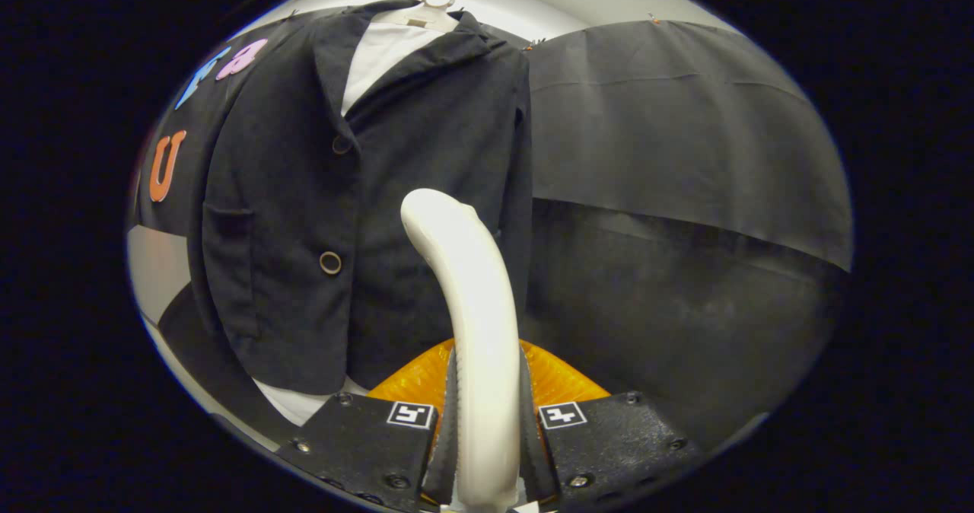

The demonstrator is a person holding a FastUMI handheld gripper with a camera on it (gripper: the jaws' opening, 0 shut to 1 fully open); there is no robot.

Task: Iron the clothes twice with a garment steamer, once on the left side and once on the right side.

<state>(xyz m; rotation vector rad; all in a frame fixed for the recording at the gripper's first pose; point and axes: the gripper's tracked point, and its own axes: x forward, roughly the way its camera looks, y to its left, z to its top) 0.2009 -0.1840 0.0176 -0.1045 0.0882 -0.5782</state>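
A dark blazer (304,193) with a white lining at the collar hangs on a white hanger (426,12) against the booth's black cloth wall. Two round buttons run down its front. My gripper (487,422) is shut on the white curved handle of the garment steamer (472,300), both fingers pressing its sides. The handle rises between the fingers and bends forward, its head reaching the blazer's right front panel at about mid height. An orange part of the steamer (559,380) shows low behind the fingers.
Black cloth (670,155) drapes the wall to the right of the blazer, with a darker fold below it. A white surface (297,405) shows under the blazer's hem, and a pale wall patch (156,266) lies beside its left sleeve.
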